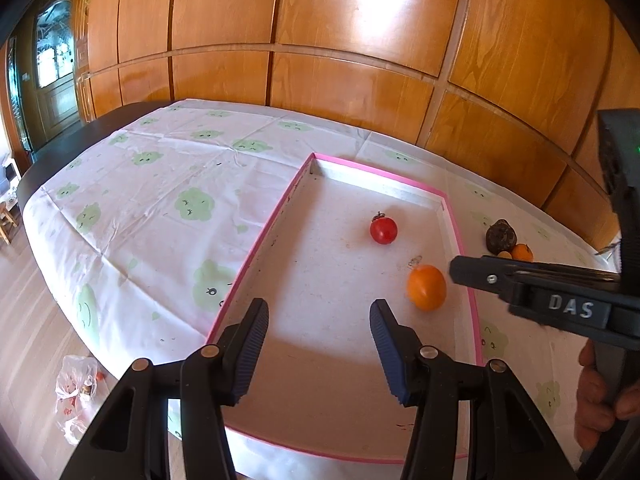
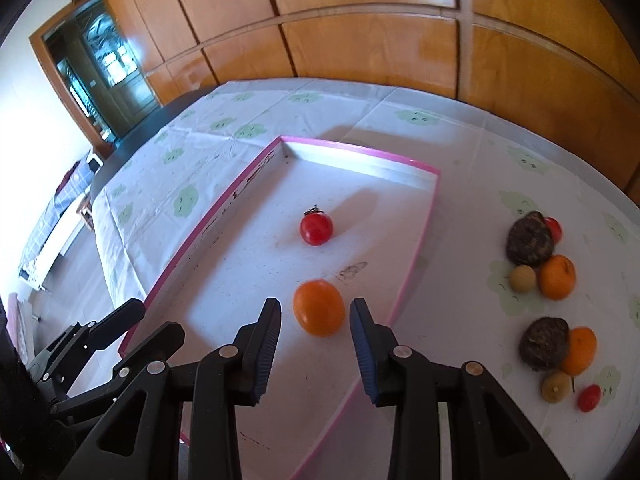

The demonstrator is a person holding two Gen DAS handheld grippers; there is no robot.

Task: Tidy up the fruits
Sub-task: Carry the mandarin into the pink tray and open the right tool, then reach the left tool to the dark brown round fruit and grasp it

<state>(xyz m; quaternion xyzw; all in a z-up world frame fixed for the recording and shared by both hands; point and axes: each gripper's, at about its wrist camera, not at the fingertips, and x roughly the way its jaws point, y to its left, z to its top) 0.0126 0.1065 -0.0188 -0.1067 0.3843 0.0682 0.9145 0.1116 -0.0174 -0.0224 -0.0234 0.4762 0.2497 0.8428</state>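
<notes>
Noting the pink-rimmed tray first: it held 2 fruits. My right gripper, jaws wide and empty, sat nearest the orange, which lay just ahead between the fingers. Left gripper hovered wide, farther off. Tomato lay beyond.

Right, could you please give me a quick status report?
Both grippers open, empty. Right gripper jaws straddle orange in tray, beside tomato. Nothing blocking.
</notes>
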